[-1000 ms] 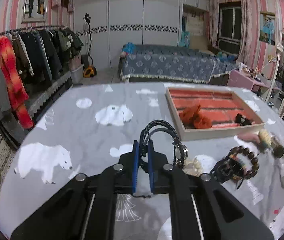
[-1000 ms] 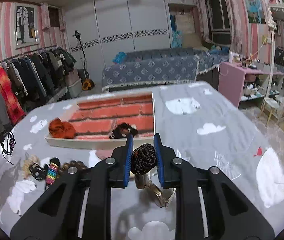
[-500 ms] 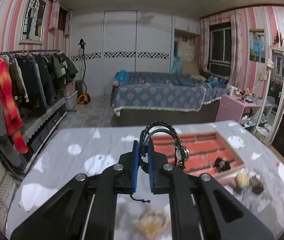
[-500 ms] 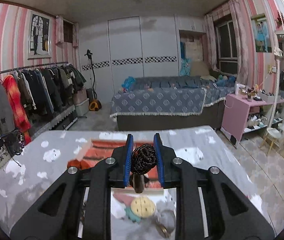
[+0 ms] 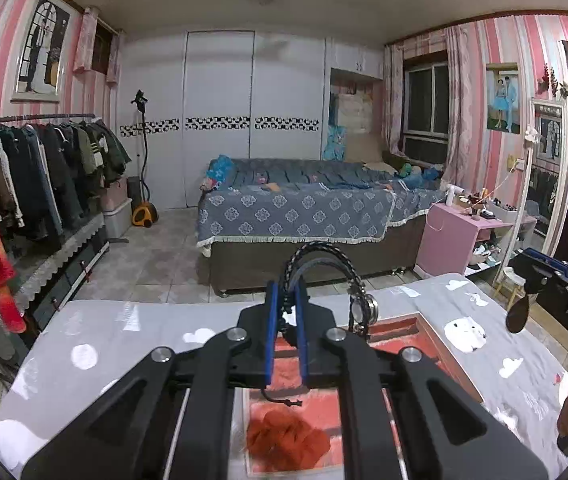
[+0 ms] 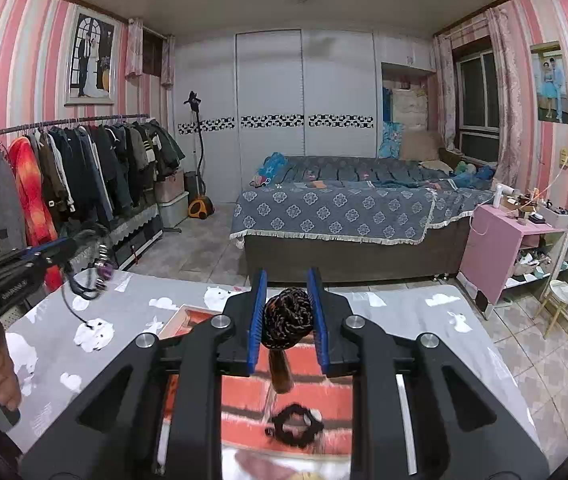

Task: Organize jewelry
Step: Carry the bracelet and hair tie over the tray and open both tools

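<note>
The tabletop (image 5: pixel 124 340), under a grey cloth printed with white animals, carries the tray (image 5: pixel 450 364), which serves as the landmark here: a shallow wooden-rimmed box with a red brick-pattern floor, evidently the place where the jewelry is meant to end up. Both grippers hang above the tray, probably so each piece can be lowered straight in. The left gripper (image 5: pixel 285 320) has its jaws closed on a braided bracelet (image 5: pixel 320 250); the cord is pinched at one side, so the loop arches up and over toward the tray's far end and a small round metal charm (image 5: pixel 370 309) dangles free from it. The right gripper (image 6: pixel 287 312) has its jaws closed on a knot (image 6: pixel 288 316) of dark woven cord, and a brown pendant (image 6: pixel 280 374) hangs from it over the tray's floor, clear of the rim. Two things already lie inside the tray: an orange scrunchie (image 5: pixel 286 442) at the near end below the left gripper, and a black scrunchie (image 6: pixel 296 424) below the right one, which suggests the sorting is partly done.
</note>
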The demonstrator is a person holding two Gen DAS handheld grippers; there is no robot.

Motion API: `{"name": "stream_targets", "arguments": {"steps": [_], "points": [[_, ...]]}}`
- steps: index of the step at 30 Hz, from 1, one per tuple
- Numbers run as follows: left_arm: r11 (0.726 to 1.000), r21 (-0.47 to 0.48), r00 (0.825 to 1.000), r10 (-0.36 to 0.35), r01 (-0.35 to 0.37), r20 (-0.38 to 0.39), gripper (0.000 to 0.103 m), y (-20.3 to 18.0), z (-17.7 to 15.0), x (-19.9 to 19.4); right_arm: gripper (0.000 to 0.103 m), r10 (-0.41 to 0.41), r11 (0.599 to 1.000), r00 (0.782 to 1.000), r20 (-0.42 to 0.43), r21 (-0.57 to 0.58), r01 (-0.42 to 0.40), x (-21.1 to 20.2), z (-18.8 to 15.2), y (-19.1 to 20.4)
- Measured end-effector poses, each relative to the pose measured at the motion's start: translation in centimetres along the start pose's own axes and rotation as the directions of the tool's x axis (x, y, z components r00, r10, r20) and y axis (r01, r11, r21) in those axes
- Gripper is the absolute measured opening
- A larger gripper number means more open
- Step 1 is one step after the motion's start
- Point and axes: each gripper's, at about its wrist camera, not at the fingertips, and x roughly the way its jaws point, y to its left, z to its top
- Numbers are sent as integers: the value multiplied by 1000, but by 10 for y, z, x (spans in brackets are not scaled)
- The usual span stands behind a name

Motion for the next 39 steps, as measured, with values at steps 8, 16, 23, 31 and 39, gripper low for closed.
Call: {"name": "stream_targets", "arguments": {"steps": [8, 16, 23, 31, 39], "points": [[999, -35, 998, -6, 4, -58, 9, -7, -12, 65, 22, 3, 1000, 998, -58, 1, -3, 70, -9, -2], [999, -30, 984, -21, 16, -176, 9, -21, -56, 125, 22, -2, 1000, 983, -185, 10, 4, 137, -59, -6], [999, -31, 966, -20, 12, -258, 9, -21, -82, 155, 22, -18, 1000, 962, -272, 18, 24, 171, -88, -16], [1000, -17, 947, -7, 2, -322, 9, -20, -103, 169, 22, -19, 1000, 953, -303, 17, 26, 174, -97, -16], [1000, -8, 932, 0, -3, -362, 9, -23, -115, 179, 22, -26, 999, 932, -360, 16, 33, 184, -107, -17]]}}
